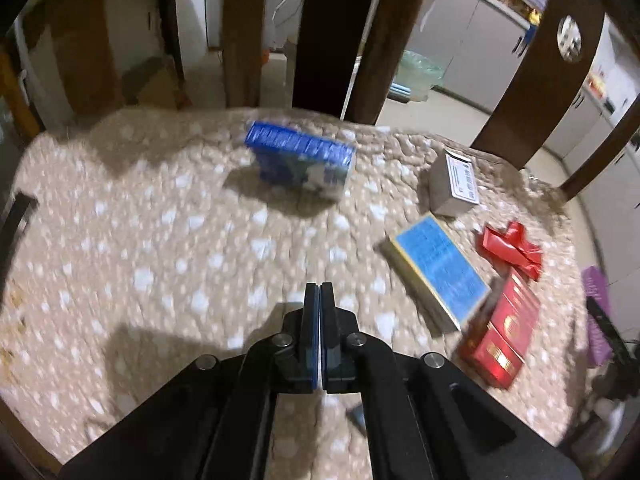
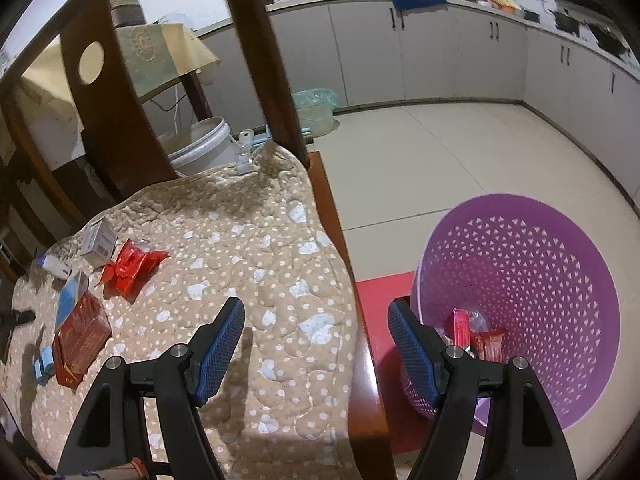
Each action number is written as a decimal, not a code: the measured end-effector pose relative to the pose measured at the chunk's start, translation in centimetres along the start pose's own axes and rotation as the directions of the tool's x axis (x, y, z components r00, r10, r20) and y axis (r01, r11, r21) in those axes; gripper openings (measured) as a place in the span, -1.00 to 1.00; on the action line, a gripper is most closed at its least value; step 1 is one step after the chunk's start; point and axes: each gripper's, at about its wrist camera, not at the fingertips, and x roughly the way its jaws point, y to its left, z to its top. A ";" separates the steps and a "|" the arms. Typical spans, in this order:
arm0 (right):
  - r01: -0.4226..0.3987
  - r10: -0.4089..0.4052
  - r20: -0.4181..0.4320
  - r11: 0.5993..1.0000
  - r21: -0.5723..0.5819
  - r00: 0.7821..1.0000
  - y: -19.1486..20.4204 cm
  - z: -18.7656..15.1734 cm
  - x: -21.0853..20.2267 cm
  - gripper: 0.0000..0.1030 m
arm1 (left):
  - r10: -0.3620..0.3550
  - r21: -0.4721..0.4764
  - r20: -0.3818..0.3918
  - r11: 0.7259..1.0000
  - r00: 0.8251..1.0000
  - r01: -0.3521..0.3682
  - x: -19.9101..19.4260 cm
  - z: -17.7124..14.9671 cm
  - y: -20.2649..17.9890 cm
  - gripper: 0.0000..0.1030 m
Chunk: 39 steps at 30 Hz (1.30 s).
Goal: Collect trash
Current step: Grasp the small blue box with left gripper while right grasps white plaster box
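Trash lies on a beige quilted cushion (image 1: pixel 160 240). In the left wrist view I see a blue and white box (image 1: pixel 302 160), a small white box (image 1: pixel 454 184), a light blue flat box (image 1: pixel 440 272), a crumpled red wrapper (image 1: pixel 510 248) and a red box (image 1: pixel 500 340). My left gripper (image 1: pixel 320 288) is shut and empty above the cushion, short of the blue and white box. My right gripper (image 2: pixel 316 316) is open and empty over the cushion's right edge. The purple perforated basket (image 2: pixel 540 264) stands on the floor to its right with red wrappers (image 2: pixel 476 336) inside.
Dark wooden chair-back slats (image 1: pixel 248 32) rise behind the cushion. The wooden seat edge (image 2: pixel 360 360) runs beside the basket. A white bucket (image 2: pixel 200 148) and a bin with a green bag (image 2: pixel 316 112) stand on the tiled floor. Kitchen cabinets (image 2: pixel 440 52) line the far wall.
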 end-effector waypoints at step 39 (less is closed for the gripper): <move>-0.191 0.165 -0.130 0.957 -0.218 0.978 15.8 3.5 1.0 0.59 | -0.192 -0.163 0.035 0.967 0.981 0.195 -0.8 -0.5 5.0 -0.65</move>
